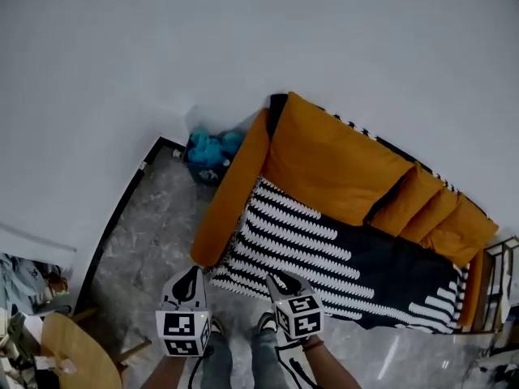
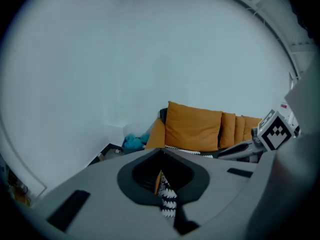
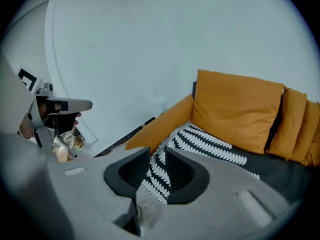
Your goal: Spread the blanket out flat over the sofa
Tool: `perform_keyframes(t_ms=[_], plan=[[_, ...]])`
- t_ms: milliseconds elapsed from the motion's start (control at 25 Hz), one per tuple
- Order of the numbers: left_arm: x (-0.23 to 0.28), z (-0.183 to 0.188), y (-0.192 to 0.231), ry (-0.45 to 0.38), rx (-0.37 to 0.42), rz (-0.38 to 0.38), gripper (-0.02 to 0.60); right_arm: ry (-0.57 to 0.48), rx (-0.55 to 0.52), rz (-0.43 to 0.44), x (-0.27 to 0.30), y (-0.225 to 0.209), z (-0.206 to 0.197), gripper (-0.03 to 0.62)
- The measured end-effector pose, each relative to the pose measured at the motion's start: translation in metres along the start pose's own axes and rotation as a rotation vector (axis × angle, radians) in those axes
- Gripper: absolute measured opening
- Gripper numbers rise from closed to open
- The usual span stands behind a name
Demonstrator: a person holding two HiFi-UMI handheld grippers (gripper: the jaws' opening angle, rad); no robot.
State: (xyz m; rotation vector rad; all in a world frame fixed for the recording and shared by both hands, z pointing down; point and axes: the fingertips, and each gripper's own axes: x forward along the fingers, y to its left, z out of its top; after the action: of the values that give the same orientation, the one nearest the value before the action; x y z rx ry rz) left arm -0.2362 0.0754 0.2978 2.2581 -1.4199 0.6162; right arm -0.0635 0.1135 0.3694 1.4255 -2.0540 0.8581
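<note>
Along the white wall, on a grey marbled floor, there it stood: the orange sofa. And the blanket was down on it, black with rows of jagged white stripes. It lay flat across the seat from the armrest to the far end, its near edge running along the seat front. Behind it, one big orange back cushion leaned upright, with three slimmer cushions packed beside it.

At the lower left sat a round wooden tabletop. Tucked in the corner past the armrest was a blue bundle; what it was could not be told.

Now the tools, both held up in front of the person's jeans. The left gripper hung just off the near end of the armrest. Its tips were met, pinching nothing, and only a thin wedge of gap behind them showed a sliver of orange and stripe beyond.

The right gripper hovered over the blanket's near edge with its jaws apart. The striped cloth showed in the gap, but the pads were not pressing on it.
</note>
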Motion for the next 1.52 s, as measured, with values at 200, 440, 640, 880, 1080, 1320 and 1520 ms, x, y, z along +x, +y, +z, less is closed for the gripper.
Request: perform_keyframes(t_ms=[200,440,640,880,1080,1320,1520], plan=[[-0.041,0.037,-0.024,-0.01,-0.033,0.0,-0.011,-0.068,-0.009,-0.063,-0.078,-0.011,0.047,0.056],[-0.08,0.076,-0.045,-0.048,-0.05,-0.008,-0.011,-0.157,0.04,-0.154,-0.153,-0.03,0.082,0.014],[-0.097,0.116,-0.052,-0.117,-0.034,-0.005,-0.011,-0.212,0.091,-0.219,-0.197,-0.051,0.095,0.006],[-0.104,0.155,-0.055,-0.195,-0.055,-0.016,-0.011,-0.278,0.126,-0.265,-0.234,-0.07,0.108,0.006],[-0.104,0.166,-0.062,-0.215,-0.055,-0.033,-0.011,-0.3,0.144,-0.293,-0.249,-0.08,0.111,0.006],[-0.105,0.165,-0.072,-0.214,-0.063,-0.058,-0.011,-0.307,0.091,-0.338,-0.255,-0.08,0.115,0.006],[-0.109,0.162,-0.076,-0.211,-0.049,-0.068,-0.011,-0.327,0.019,-0.424,-0.265,-0.076,0.122,0.005]])
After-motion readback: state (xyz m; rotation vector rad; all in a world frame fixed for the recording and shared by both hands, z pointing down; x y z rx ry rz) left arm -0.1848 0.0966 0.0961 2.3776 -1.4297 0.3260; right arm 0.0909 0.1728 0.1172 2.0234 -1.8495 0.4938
